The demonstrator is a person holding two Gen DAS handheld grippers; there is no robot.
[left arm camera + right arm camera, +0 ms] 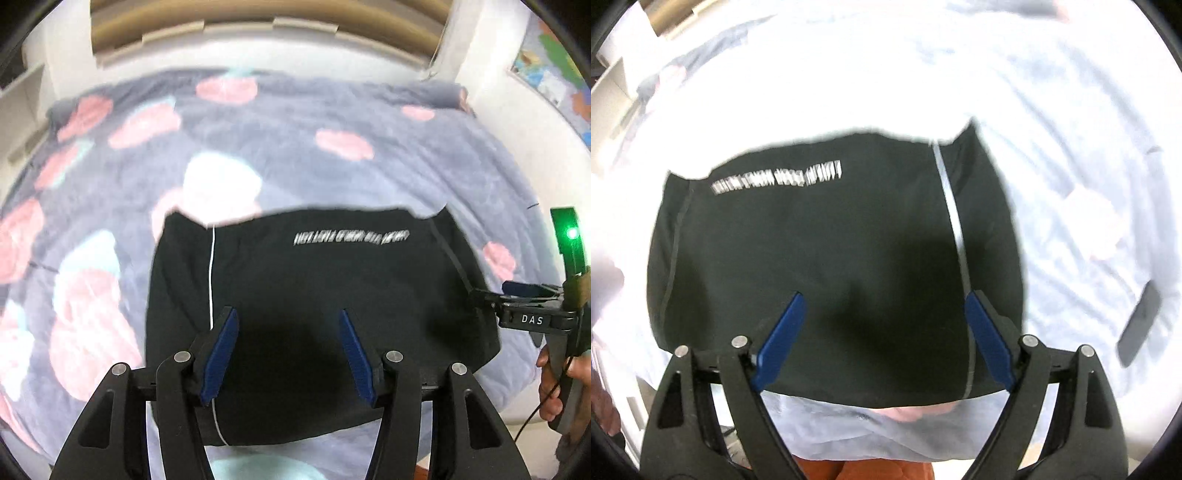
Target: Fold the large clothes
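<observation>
A black garment (314, 295) with a line of white lettering and a thin white stripe lies folded into a flat rectangle on the bed. It also shows in the right wrist view (831, 251). My left gripper (288, 314) is open and empty, hovering over the garment's near half. My right gripper (882, 295) is open and empty above the garment's near edge. In the left wrist view the right gripper (480, 293) appears at the garment's right edge, seen side-on.
A grey-blue blanket (295, 122) with pink and white fruit shapes covers the bed. A wooden headboard (258, 18) stands at the far end. A dark phone (1139, 328) lies on the blanket right of the garment. A map poster (554, 70) hangs on the right wall.
</observation>
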